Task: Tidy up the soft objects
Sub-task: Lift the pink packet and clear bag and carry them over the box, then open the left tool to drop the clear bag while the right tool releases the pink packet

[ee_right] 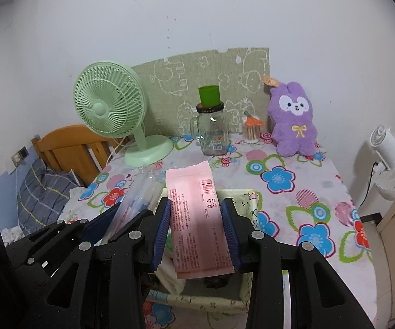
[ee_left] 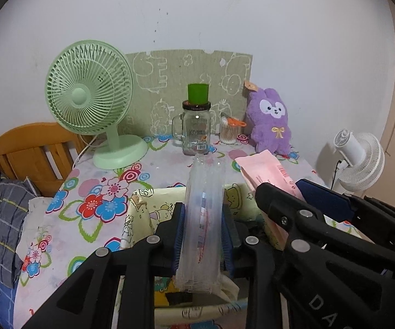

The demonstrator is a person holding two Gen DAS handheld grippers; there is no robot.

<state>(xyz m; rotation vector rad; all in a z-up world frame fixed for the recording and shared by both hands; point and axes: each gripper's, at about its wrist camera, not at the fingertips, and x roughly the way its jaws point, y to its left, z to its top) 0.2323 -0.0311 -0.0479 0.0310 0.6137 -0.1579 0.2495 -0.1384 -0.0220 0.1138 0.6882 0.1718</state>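
I note the clear pack point(ee_left: 201, 219) is thin, glossy, crinkled plastic film. The pink packet point(ee_right: 197, 216) looks like smooth printed wrapper with a low sheen. The basket point(ee_left: 142, 205) seems soft printed cloth, matt. The tablecloth point(ee_right: 293, 181) reads as a floral sheet, slightly glossy. The purple plush point(ee_left: 270, 122) is fuzzy pile. The jar point(ee_left: 196, 134) is shiny clear glass. The green fan point(ee_left: 87, 96) is smooth plastic. The headboard point(ee_left: 30, 150) is varnished wood.

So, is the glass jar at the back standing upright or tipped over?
Upright. The glass jar stands on its base on the flowered tablecloth, and a green cup sits level on its lid.
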